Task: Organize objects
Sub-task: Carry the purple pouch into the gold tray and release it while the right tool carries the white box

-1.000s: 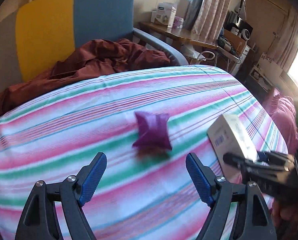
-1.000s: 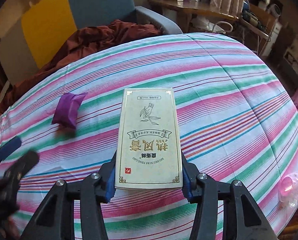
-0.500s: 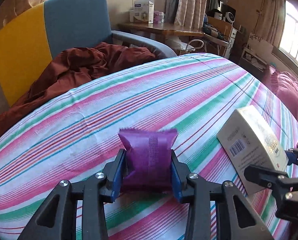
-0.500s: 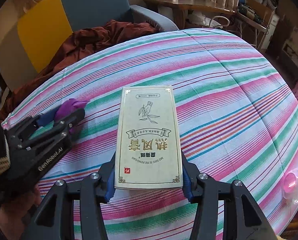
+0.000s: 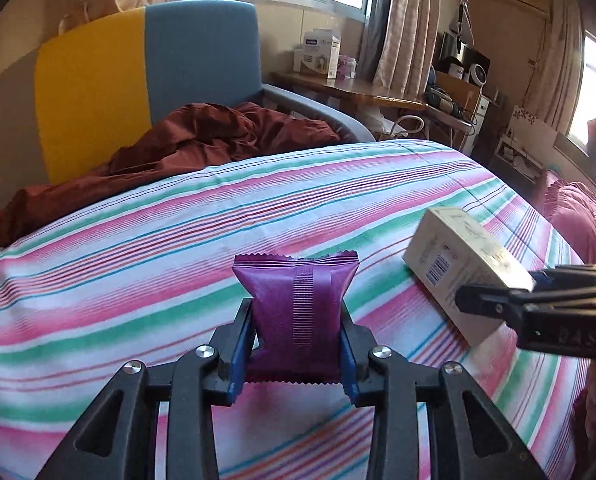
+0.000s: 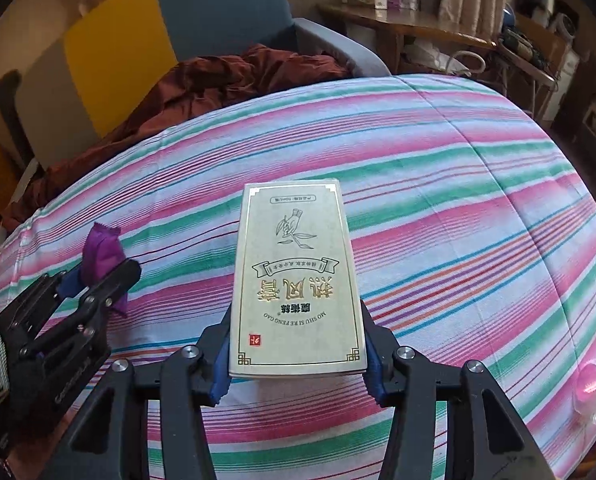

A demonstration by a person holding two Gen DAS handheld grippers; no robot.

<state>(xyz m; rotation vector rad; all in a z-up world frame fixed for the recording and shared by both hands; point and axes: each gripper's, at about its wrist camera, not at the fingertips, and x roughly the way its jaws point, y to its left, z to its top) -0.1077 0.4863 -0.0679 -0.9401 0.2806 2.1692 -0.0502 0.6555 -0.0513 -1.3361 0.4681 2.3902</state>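
A purple snack packet (image 5: 293,292) stands upright between the blue pads of my left gripper (image 5: 295,316). The jaws are closing and the pads press its sides, just over the striped bedspread (image 5: 137,260). My right gripper (image 6: 296,312) is shut on a cream box with gold lettering (image 6: 293,264), held flat above the bed. In the left wrist view that box (image 5: 458,256) and the right gripper (image 5: 498,288) sit at the right. In the right wrist view the packet (image 6: 101,252) and left gripper (image 6: 97,280) are at the left.
A crumpled maroon blanket (image 5: 217,136) lies at the far edge of the bed, against a yellow and blue chair (image 5: 137,60). A cluttered wooden desk (image 5: 358,92) stands behind. A pink cushion (image 5: 578,216) is at the right, and a small pink translucent object (image 6: 590,384) lies near the right edge.
My left gripper moved forward to the purple packet and went from wide open to closed around it. The right gripper kept still with the cream box.
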